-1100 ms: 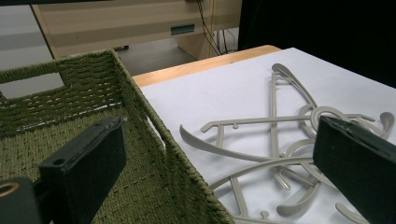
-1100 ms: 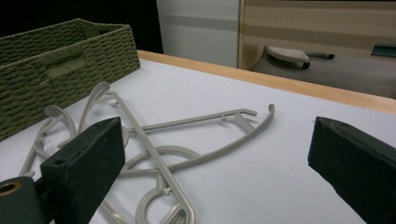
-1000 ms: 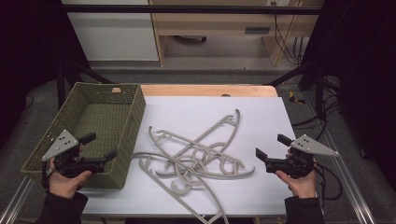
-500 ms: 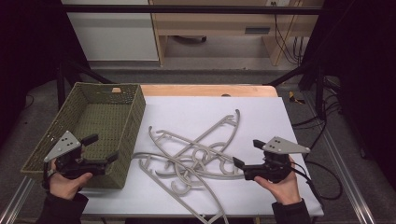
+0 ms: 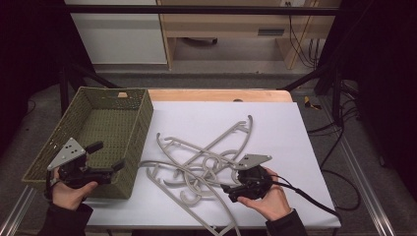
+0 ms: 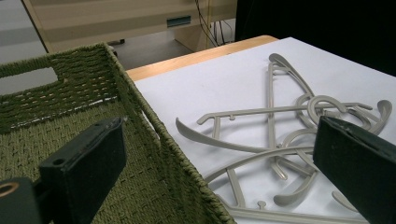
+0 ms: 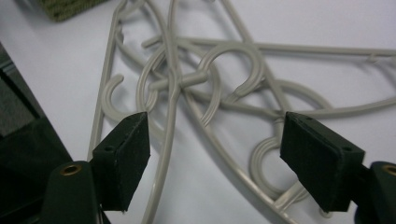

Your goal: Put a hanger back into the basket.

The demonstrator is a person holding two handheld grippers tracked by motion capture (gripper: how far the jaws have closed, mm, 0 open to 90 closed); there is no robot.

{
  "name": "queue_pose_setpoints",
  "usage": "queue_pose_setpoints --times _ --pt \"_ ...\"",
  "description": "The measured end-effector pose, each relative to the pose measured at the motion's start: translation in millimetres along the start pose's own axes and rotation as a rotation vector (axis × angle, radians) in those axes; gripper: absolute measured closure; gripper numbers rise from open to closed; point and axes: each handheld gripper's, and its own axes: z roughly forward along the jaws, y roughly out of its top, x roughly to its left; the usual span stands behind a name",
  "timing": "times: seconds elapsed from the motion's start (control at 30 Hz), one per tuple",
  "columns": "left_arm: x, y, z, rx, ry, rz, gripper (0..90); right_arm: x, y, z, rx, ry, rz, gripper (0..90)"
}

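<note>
Your biggest risk here is the tangle: the grey hangers lie piled across each other in the middle of the white desk, toward its near edge, with hooks and arms crossing, so if you close on one bar and lift, I think the others may come up with it, slide, or fall back and push something off the near edge. In the right gripper view the hooks are threaded through one another, which makes a clean single pick difficult; choose a bar that lies on top. One long hanger reaches over the near edge of the desk already, and a pull could drop it. Your right gripper is low over the near side of the pile, its jaws wide apart with several bars between them in its own view; they hold nothing, and whether they touch a hanger I cannot tell. Your left gripper waits at the near right corner of the green woven basket, which stands empty at the left edge of the desk; its jaws are also wide apart and empty, one over the basket and one over the desk.
</note>
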Motion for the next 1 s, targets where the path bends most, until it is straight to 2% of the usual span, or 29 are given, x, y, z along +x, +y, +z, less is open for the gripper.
queue_pose_setpoints --times 0.03,0.17,0.3,0.4,0.8,1.0 --pt "-0.1 0.0 0.1 0.001 0.001 0.001 2.3 0.0 0.0 0.0 0.000 0.000 0.000 26.0" --pt "-0.4 0.0 0.3 0.003 0.003 0.004 2.2 7.0 0.4 13.0 0.071 0.015 -0.004 31.1" --pt "-0.9 -0.2 0.9 0.004 0.000 0.002 2.3 12.1 0.5 24.0 0.110 0.031 0.003 36.2" --pt "-1.1 -0.2 1.3 0.006 0.000 0.005 2.3 16.2 -1.8 36.7 0.151 0.057 -0.005 41.4" --pt "-2.8 -0.2 2.5 0.013 -0.003 0.009 2.4 23.2 -8.9 59.9 0.233 0.092 0.007 52.2" --pt "-3.2 -0.3 3.2 0.016 -0.004 0.010 2.5 24.4 -11.3 68.2 0.267 0.084 0.009 60.4"
